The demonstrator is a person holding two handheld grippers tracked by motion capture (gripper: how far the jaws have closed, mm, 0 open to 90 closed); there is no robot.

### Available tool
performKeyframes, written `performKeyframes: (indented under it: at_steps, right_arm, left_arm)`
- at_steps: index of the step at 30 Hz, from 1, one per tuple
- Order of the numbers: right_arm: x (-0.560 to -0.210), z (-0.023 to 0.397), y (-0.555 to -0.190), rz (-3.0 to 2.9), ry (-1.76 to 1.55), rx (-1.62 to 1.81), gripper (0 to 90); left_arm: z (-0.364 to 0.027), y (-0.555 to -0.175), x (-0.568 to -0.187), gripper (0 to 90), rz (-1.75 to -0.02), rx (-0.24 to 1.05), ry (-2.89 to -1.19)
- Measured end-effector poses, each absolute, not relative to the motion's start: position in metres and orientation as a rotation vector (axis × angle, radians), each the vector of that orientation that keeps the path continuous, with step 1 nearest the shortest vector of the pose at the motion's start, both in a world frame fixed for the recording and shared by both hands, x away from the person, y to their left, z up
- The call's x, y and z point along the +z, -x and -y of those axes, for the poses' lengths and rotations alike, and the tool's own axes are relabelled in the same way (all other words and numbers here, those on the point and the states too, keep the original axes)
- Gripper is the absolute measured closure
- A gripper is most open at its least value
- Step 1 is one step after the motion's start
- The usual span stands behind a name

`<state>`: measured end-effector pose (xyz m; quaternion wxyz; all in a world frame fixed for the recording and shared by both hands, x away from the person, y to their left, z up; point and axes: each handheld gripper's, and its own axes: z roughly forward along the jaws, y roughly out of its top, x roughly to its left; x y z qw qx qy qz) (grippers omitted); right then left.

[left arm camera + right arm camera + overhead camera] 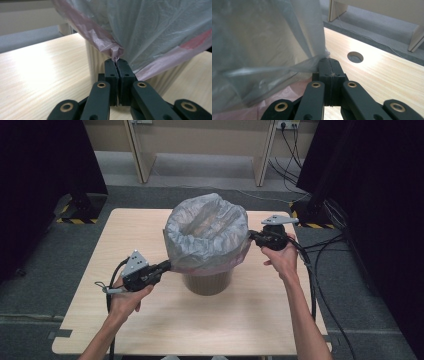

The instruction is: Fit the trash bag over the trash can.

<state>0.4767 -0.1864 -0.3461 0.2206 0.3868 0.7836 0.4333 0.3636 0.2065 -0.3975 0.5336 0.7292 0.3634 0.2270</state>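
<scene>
Here, the left claw and right claw each clamp the bag's edge.

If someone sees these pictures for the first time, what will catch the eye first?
First, the crumpled grey plastic bag folded over the brown bin at the middle of the wooden table. Next, the left gripper and right gripper, each shut on the bag's edge at opposite sides.

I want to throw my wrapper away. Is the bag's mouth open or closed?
Open. The bag is spread wide and folded down over the bin's rim, with each tool, left and right, pinching its edge.
</scene>
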Motion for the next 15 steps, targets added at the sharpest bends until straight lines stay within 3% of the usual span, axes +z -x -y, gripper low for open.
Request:
performKeyframes:
  at_steps: [15]
  right_arm:
    - [-0.38,0.187,-0.485,-2.171,-1.131,1.149,90.0]
  left_arm:
    - [-0.21,-0.381,-0.427,86.7,-0.931,0.547,-1.785]
